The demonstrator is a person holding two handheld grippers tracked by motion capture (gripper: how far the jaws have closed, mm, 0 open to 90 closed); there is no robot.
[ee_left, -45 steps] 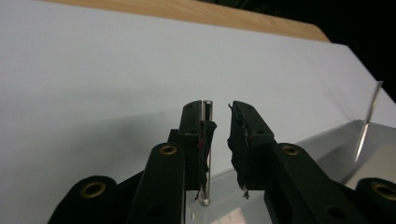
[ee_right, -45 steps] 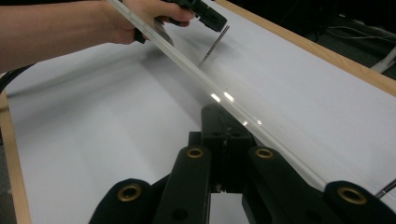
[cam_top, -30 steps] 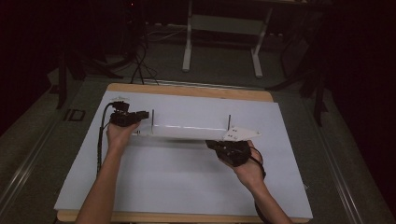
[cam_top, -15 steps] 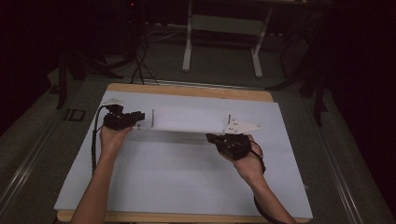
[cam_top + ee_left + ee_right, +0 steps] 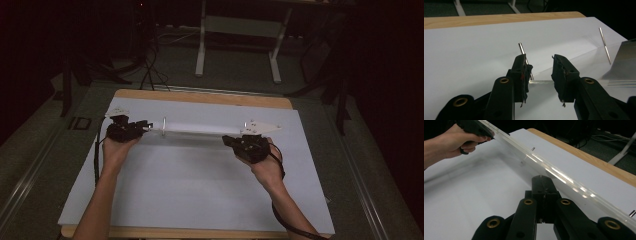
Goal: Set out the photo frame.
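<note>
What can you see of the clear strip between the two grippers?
The clear strip is long, narrow and transparent, plastic by the look, with glinting edges. It lies level across the white sheet, left to right. Two thin metal pins stand upright through it near each end. The left gripper is open around one end; the right gripper is shut beside it, whether gripping is unclear.

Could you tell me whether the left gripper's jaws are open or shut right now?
Open. In the left gripper view, the left gripper shows a clear gap between its jaws, with the clear strip's end lying across the gap and a metal pin beside one jaw.
</note>
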